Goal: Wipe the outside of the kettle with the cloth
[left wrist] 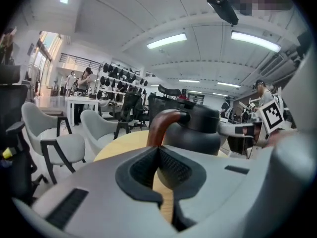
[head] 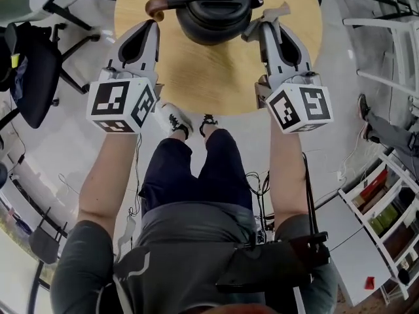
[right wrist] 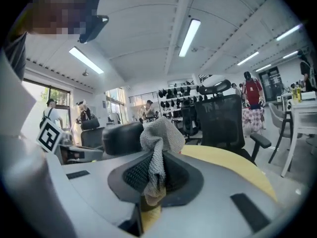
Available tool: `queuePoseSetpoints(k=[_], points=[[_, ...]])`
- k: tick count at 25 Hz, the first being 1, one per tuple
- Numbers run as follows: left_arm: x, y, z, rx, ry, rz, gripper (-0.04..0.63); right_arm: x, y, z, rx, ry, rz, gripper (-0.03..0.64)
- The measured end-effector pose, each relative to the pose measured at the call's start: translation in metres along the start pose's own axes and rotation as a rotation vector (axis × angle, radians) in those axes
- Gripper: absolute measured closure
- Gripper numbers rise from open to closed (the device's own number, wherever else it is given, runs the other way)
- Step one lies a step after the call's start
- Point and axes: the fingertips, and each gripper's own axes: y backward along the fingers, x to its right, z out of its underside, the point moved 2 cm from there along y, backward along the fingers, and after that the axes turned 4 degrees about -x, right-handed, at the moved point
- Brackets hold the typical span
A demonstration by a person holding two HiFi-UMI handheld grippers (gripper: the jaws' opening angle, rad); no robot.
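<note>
A black kettle (head: 213,12) with a brown handle (head: 155,6) stands at the far side of the round wooden table (head: 216,77). My left gripper (head: 150,26) hovers just short of the handle's end, its jaws shut with nothing between them. In the left gripper view the handle (left wrist: 161,125) rises right beyond the left gripper (left wrist: 158,151). My right gripper (head: 265,26) sits at the kettle's right side, shut on a grey cloth (head: 275,12). In the right gripper view the cloth (right wrist: 157,138) bunches up out of the right gripper (right wrist: 154,175), with the kettle (right wrist: 124,138) to its left.
A black office chair (head: 29,70) stands left of the table and white shelving (head: 386,214) at the lower right. The person's legs and shoes (head: 177,120) are at the table's near edge. Grey chairs (left wrist: 54,138) and a black mesh chair (right wrist: 223,118) stand beyond the table.
</note>
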Motion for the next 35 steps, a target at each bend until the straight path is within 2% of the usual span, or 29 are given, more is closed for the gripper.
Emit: queuePoseSetpoints(k=[3, 6, 11, 14, 18, 24, 27, 30, 35], points=[[-0.001, -0.004, -0.002, -0.012, -0.062, 0.024, 0.586, -0.008, 0.003, -0.015, 0.023, 0.025, -0.039, 0.565], [-0.001, -0.007, -0.006, 0.000, -0.090, 0.021, 0.586, -0.010, -0.006, -0.019, 0.029, 0.084, -0.119, 0.565], [-0.006, -0.018, -0.014, 0.012, -0.117, -0.064, 0.586, -0.008, -0.019, -0.013, 0.011, 0.138, -0.284, 0.565], [-0.012, -0.026, -0.017, -0.003, -0.145, -0.101, 0.586, -0.009, -0.018, -0.001, -0.017, 0.175, -0.368, 0.565], [-0.022, -0.035, -0.024, 0.017, -0.139, -0.097, 0.586, -0.015, -0.022, 0.018, -0.046, 0.227, -0.473, 0.565], [-0.027, -0.054, -0.032, 0.039, -0.188, -0.100, 0.586, -0.017, -0.029, 0.066, -0.176, 0.302, -0.552, 0.565], [-0.023, -0.065, -0.031, 0.038, -0.205, -0.074, 0.586, -0.014, -0.028, 0.088, -0.252, 0.320, -0.558, 0.565], [-0.023, -0.070, -0.029, 0.040, -0.211, -0.035, 0.586, -0.020, -0.031, 0.102, -0.241, 0.356, -0.573, 0.565], [-0.024, -0.080, -0.035, 0.058, -0.161, 0.099, 0.586, -0.023, -0.034, 0.114, -0.274, 0.397, -0.573, 0.565]])
